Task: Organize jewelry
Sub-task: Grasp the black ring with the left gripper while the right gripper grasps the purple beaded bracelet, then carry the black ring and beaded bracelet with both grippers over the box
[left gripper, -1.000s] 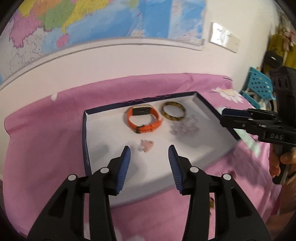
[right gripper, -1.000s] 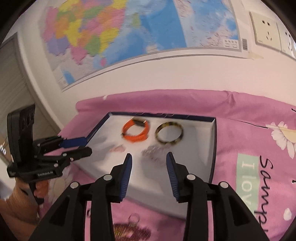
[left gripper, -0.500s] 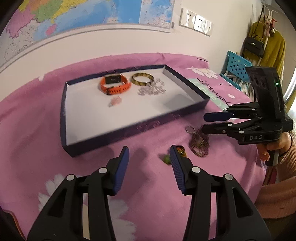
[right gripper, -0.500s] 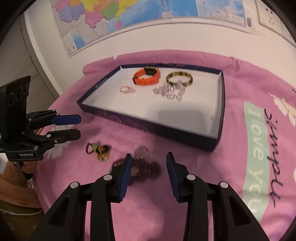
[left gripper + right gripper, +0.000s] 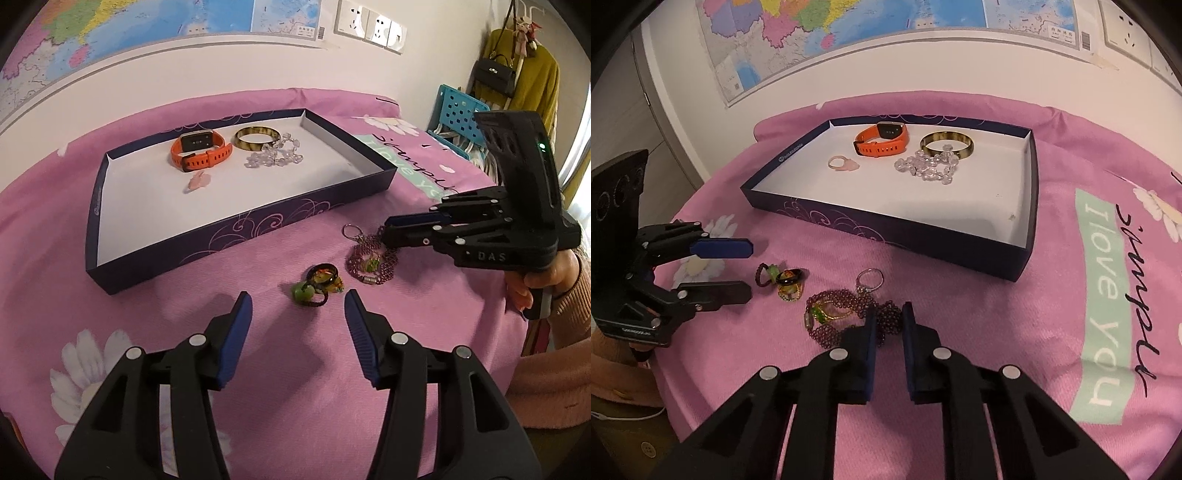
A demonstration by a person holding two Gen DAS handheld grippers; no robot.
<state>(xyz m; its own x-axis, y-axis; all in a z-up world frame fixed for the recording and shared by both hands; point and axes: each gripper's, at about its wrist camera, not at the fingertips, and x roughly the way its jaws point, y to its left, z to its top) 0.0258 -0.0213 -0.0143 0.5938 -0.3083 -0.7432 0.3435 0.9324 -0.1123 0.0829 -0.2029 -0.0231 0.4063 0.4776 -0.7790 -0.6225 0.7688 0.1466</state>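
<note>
A dark blue tray [image 5: 236,229] [image 5: 886,236] with a white floor holds an orange watch [image 5: 201,149] [image 5: 882,140], a gold bangle [image 5: 256,137] [image 5: 947,144], a clear bead bracelet [image 5: 275,157] [image 5: 929,166] and a pink ring [image 5: 199,181] [image 5: 842,163]. On the pink cloth in front lie a purple bead bracelet [image 5: 371,264] [image 5: 846,314] and small rings [image 5: 319,282] [image 5: 783,280]. My left gripper [image 5: 297,306] [image 5: 748,269] is open just short of the rings. My right gripper [image 5: 888,317] [image 5: 386,230] has its jaws narrowed around the purple bracelet's edge.
The round table's pink flowered cloth [image 5: 1108,258] drops off at the edges. A wall with a map [image 5: 166,22] and sockets [image 5: 369,24] is behind. A blue stool [image 5: 461,114] and hanging clothes [image 5: 524,74] stand at the right.
Both grippers have pulled back from over the tray and dropped toward the cloth in front of it. The right jaws have narrowed around the purple bracelet.
</note>
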